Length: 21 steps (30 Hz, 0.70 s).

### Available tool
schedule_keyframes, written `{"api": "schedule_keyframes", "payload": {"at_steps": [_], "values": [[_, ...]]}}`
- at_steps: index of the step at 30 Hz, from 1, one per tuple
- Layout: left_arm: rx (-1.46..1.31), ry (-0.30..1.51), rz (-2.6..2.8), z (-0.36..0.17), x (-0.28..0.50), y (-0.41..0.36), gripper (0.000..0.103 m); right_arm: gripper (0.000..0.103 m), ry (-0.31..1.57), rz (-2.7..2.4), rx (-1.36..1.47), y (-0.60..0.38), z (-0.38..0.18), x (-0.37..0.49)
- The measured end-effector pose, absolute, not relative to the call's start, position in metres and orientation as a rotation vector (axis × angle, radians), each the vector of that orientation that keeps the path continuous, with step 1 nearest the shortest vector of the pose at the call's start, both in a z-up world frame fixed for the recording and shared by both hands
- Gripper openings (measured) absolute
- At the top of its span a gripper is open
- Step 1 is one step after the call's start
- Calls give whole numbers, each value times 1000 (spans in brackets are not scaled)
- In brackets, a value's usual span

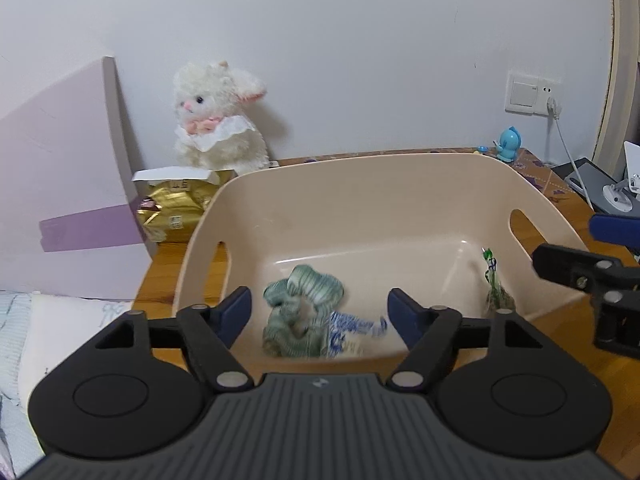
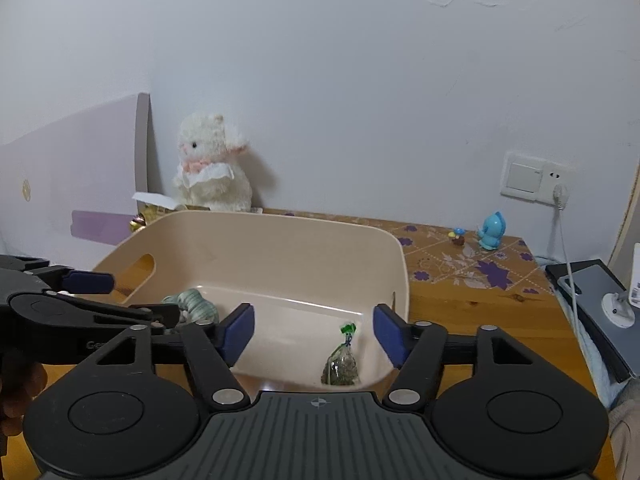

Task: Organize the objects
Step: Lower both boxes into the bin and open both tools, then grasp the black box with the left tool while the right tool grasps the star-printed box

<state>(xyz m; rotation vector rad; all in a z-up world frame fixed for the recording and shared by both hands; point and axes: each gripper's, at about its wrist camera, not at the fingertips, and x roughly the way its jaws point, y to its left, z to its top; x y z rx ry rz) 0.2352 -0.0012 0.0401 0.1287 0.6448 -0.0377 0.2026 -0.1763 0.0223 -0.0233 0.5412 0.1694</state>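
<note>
A beige plastic basket [image 1: 320, 184] [image 2: 280, 236] stands on the wooden table. Inside lie a green striped scrunchie [image 1: 304, 312] [image 2: 196, 303], a blurred blue-and-white packet [image 1: 352, 332] beside it, and a small clear bag with a green tie [image 1: 496, 292] [image 2: 341, 364]. My left gripper [image 1: 320, 316] hangs open over the basket's near side, directly above the scrunchie and packet, holding nothing. My right gripper [image 2: 314, 334] is open over the basket's near right corner, above the small bag. Each gripper shows at the edge of the other's view.
A white plush bunny [image 1: 218, 120] [image 2: 212, 168] sits against the wall behind a gold pouch [image 1: 176, 208]. A pale purple headboard [image 1: 60, 184] stands left. A blue figurine [image 1: 509, 145] [image 2: 492, 230] and a tiny mushroom figure [image 2: 457, 236] sit on a floral mat. Wall socket with cable, right.
</note>
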Motion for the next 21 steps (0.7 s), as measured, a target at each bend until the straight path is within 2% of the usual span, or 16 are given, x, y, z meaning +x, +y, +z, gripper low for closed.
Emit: {"api": "schedule_keyframes", "payload": {"at_steps": [3,5,6,8,10,21], "values": [[132,622,-14,43,216,3,83,77,538,167,-6,-179,25,188],[127,609,6,47,203,6,91,78,543,167,0,-181,25,179],[120,616,6,48,197,8,92,79,547,167,1,-183,25,175],[113,621,-1,49,188,12,92,81,555,166,3,-184,23,166],[127,620,4,48,177,14,92,88,561,165,6,-185,21,158],[130,691,-53,20,157,22,92,93,639,171,-32,-180,-3,137]]}}
